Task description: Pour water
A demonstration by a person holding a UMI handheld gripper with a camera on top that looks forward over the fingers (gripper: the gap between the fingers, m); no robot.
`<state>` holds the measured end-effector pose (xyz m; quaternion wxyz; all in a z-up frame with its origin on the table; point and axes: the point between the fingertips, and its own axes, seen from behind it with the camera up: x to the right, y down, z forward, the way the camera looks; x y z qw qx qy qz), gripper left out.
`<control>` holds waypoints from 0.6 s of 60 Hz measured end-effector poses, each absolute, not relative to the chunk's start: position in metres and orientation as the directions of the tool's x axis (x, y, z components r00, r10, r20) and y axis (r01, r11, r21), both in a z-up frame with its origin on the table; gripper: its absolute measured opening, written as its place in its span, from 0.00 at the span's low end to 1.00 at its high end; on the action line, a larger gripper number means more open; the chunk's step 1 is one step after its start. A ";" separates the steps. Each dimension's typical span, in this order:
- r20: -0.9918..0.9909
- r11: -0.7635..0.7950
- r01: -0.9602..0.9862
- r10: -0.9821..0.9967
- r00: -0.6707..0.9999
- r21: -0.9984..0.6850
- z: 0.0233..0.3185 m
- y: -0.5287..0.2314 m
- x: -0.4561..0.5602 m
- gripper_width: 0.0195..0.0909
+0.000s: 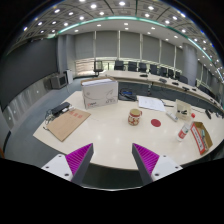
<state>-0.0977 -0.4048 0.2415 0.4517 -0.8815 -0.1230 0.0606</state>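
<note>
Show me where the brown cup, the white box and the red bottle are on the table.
brown cup (134, 117), gripper view, middle of its side wall
white box (99, 94), gripper view, centre of its front face
red bottle (184, 130), gripper view, middle of its body

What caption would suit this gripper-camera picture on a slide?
Open gripper held above a white table, facing a small jar, white box and clear bottle.

We can read no text, label or number on the white box (99, 93) or anything else here.
</note>
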 end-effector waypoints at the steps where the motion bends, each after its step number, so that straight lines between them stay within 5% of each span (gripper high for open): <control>1: 0.003 -0.563 0.158 0.266 0.964 -0.811 0.241 -0.404 -0.096 0.92; 18: -0.036 -0.585 0.051 0.137 0.990 -0.810 0.226 -0.369 0.007 0.92; 36: -0.045 -0.542 -0.065 -0.050 0.998 -0.838 0.166 -0.295 0.195 0.92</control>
